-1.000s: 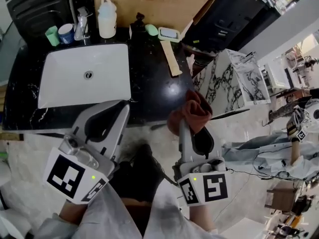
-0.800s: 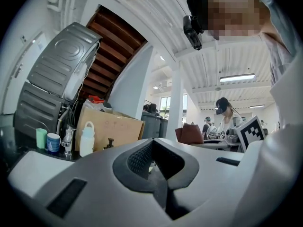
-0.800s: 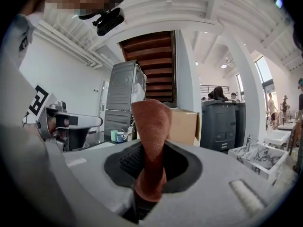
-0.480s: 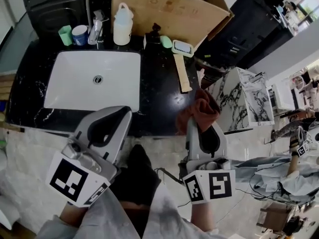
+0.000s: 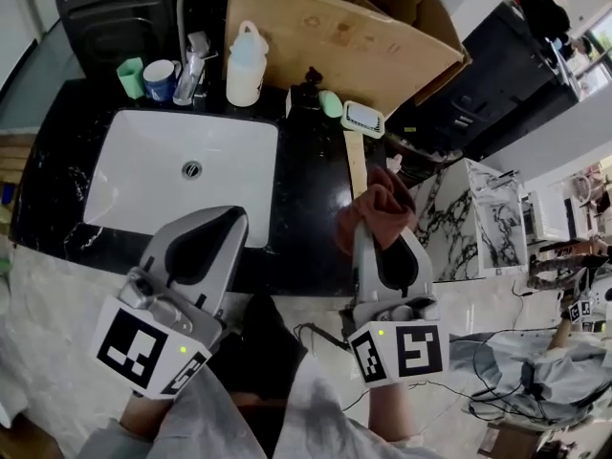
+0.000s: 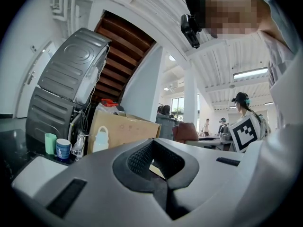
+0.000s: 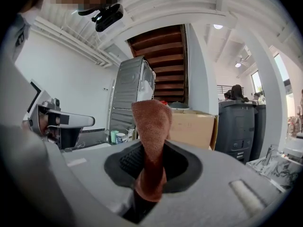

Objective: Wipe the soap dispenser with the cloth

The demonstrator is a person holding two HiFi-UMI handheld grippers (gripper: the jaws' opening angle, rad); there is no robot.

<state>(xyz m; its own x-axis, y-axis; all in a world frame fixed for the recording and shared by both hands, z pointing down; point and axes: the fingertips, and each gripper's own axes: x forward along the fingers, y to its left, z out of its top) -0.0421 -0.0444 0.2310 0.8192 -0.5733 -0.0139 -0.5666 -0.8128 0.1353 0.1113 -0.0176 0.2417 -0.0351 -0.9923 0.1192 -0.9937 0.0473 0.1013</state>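
A small dark pump-top soap dispenser (image 5: 306, 92) stands at the back of the black counter (image 5: 306, 199), right of the white sink (image 5: 143, 175). My right gripper (image 5: 368, 229) (image 7: 147, 189) is shut on a rust-red cloth (image 5: 376, 208) (image 7: 151, 126). The cloth bunches up out of its jaws over the counter's front right part, well short of the dispenser. My left gripper (image 5: 218, 220) (image 6: 165, 186) is shut with nothing in it, over the counter's front edge below the sink.
A translucent white bottle (image 5: 246, 65), a tap (image 5: 196, 65), a blue cup (image 5: 161, 79) and a green cup (image 5: 129, 76) line the back of the sink. A soap dish (image 5: 362, 119) and a wooden strip (image 5: 355, 161) lie right of the dispenser. A cardboard box (image 5: 354, 32) stands behind.
The head view has shifted, so the counter and sink sit lower and nearer. The right gripper with the cloth now reaches over the counter's front right part. Both grippers stay shut.
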